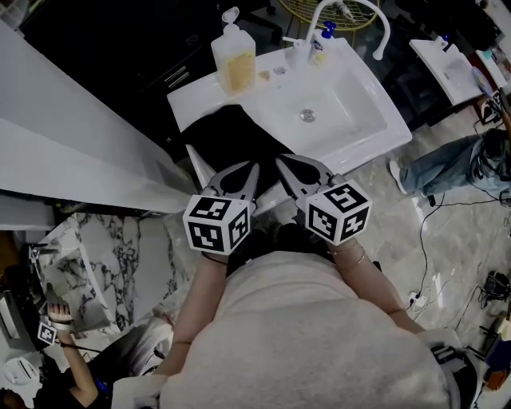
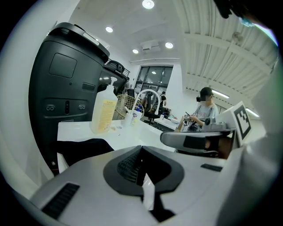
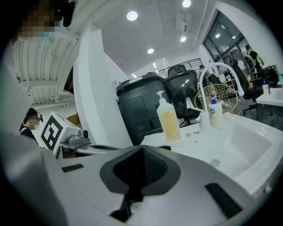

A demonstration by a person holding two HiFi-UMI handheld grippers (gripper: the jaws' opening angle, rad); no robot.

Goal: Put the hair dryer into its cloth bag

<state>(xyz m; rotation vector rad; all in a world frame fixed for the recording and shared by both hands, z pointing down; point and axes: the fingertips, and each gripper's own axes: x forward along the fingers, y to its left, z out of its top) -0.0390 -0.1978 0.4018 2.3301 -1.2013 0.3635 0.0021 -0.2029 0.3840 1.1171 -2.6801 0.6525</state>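
A black cloth [image 1: 231, 140], apparently the bag, lies on the left front part of the white sink counter [image 1: 192, 100]. No hair dryer shows in any view. Both grippers hang side by side just in front of the counter, close to my body. My left gripper [image 1: 254, 166] is shut with nothing between its jaws, its tip near the cloth's front edge. Beside it, my right gripper [image 1: 279, 160] is also shut and empty. In the left gripper view the shut jaws [image 2: 141, 148] point over the cloth [image 2: 86, 148]. The right gripper view looks past its shut jaws [image 3: 142, 148] towards the basin [image 3: 230, 145].
A pump bottle of yellow liquid [image 1: 233, 57] and a small blue-capped bottle [image 1: 319, 46] stand at the back of the sink by the white faucet [image 1: 375, 24]. A black machine [image 2: 66, 88] stands left of the counter. People sit on the marble floor at right [image 1: 455, 164] and lower left [image 1: 64, 335], among cables.
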